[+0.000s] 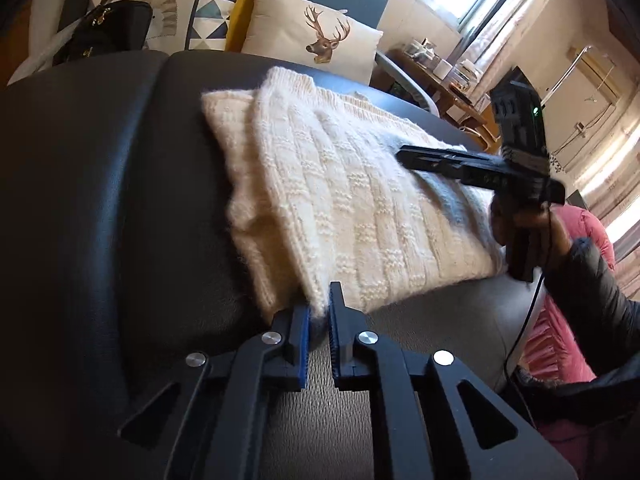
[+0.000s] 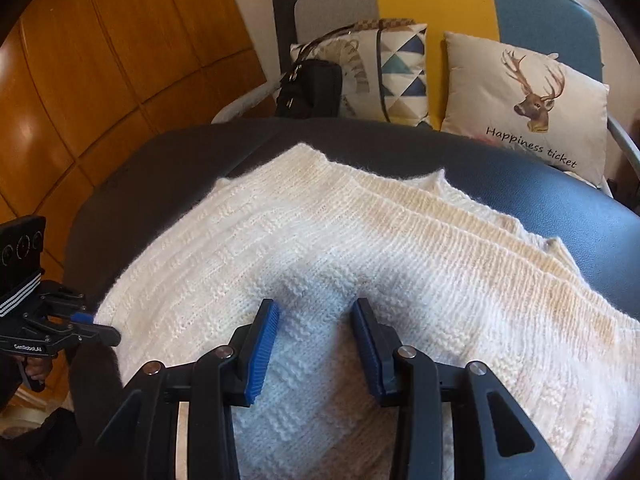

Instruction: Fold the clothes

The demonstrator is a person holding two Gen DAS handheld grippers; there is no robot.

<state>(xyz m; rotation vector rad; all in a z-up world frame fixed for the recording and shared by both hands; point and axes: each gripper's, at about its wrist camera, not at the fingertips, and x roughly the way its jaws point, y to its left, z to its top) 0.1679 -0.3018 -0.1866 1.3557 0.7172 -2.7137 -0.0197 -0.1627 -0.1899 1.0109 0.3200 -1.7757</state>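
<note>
The left tongs (image 1: 319, 312) are pressed nearly together on the near corner of the sweater (image 1: 348, 200), with a tuft of cream wool caught between the blue pads; the right tongs (image 2: 316, 328) are spread wide, their fingers held just above the knit, nothing being gripped between them. The sweater (image 2: 360, 248) is laid flat and partly folded on a dark padded surface (image 1: 100, 180); several layered ribbed edges are seen along its far side in the right wrist view. In the left wrist view the right tongs (image 1: 404, 155) are seen from the side, reaching in over the far part of the sweater, held by a hand (image 1: 532, 228) in a dark sleeve; in the right wrist view the left tongs (image 2: 106, 332) are seen at the left edge of the sweater. Behind the padded surface, a chair (image 2: 540, 12) in grey, yellow and blue is placed; on it rest a cushion with a deer head (image 2: 524, 104), a cushion with triangles (image 2: 400, 68) and a black bag (image 2: 312, 88). Wooden panelling (image 2: 100, 60) is seen to the left.
</note>
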